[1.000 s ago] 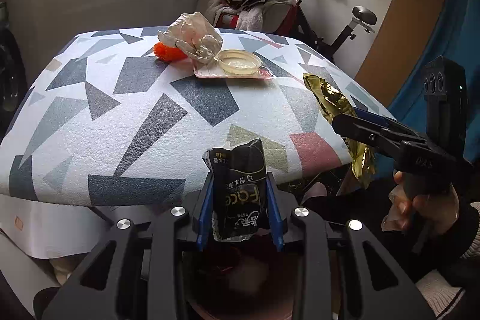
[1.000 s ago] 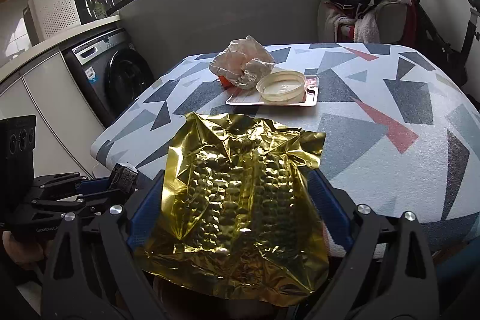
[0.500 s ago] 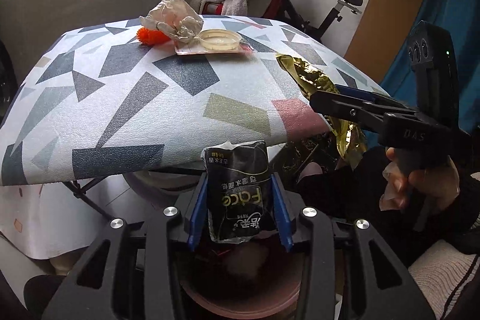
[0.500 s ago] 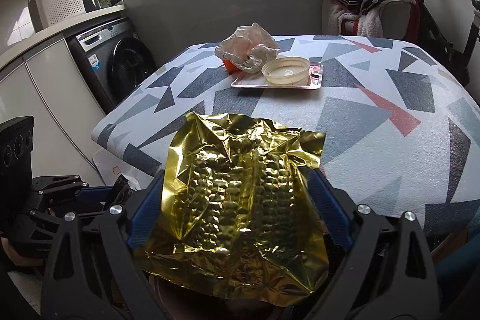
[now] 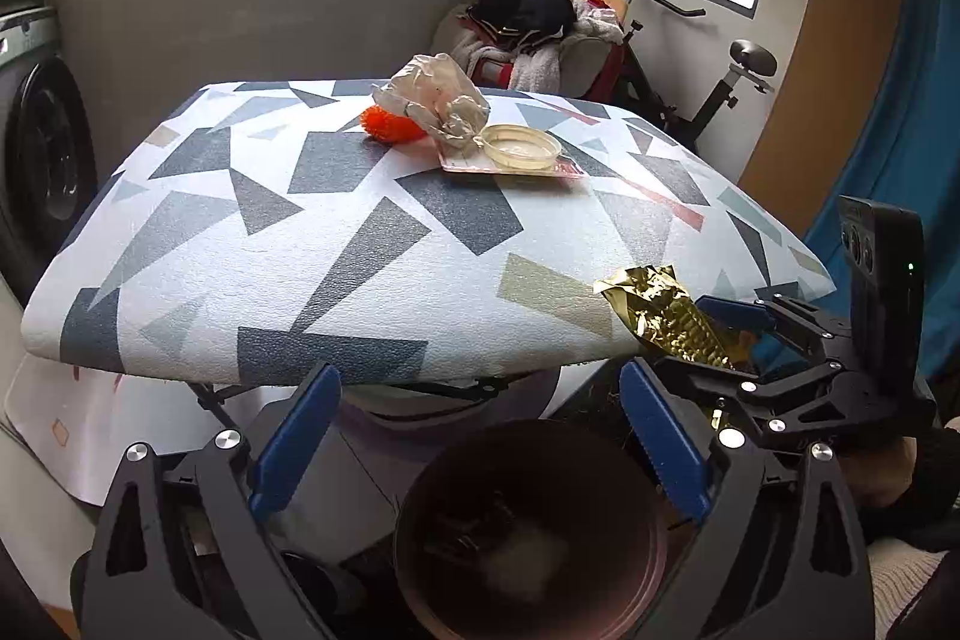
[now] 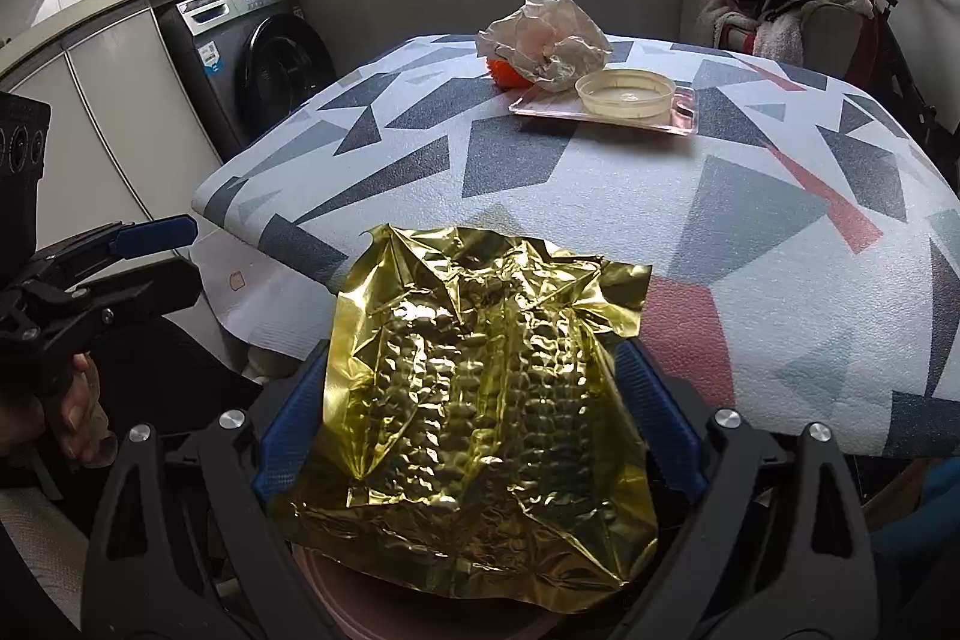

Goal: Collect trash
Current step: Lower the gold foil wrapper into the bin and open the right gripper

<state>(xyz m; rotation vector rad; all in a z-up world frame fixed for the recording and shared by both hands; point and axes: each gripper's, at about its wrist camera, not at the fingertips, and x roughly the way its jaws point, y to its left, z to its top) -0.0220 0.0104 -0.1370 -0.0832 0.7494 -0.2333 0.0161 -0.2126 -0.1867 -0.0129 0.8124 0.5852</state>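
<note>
The left gripper [image 5: 480,436] is standing with its blue-padded jaws spread wide, having just been opening, and nothing is sitting between them. Directly below the gap a dark round bin [image 5: 531,526] is gaping, its inside dim and blurred, so what is lying in it cannot be told. The right gripper [image 6: 474,424] is clenching a crumpled gold foil wrapper [image 6: 480,376], the sheet spreading well past both blue pads and hanging over a reddish-brown rim at the bottom of the right wrist view. In the left wrist view the same wrapper [image 5: 672,316] is showing as a gold crinkle sticking out of the right gripper [image 5: 738,340] just beside the table's near right corner, above the bin's right side.

Beyond both grippers the table [image 5: 336,244], covered in a cloth of grey, blue and red shapes, is carrying more rubbish at its far side: a pink tray [image 5: 510,167] with a round clear plastic lid or dish [image 5: 521,149] resting on it, a crumpled plastic bag [image 5: 438,100] touching the tray's far left end, and a spiky orange ball [image 5: 387,127] tucked just behind the bag. A washing machine [image 6: 264,58] is standing left of the table, and a chair heaped with clothes [image 5: 534,22] and an exercise bike [image 5: 696,58] are waiting behind it
</note>
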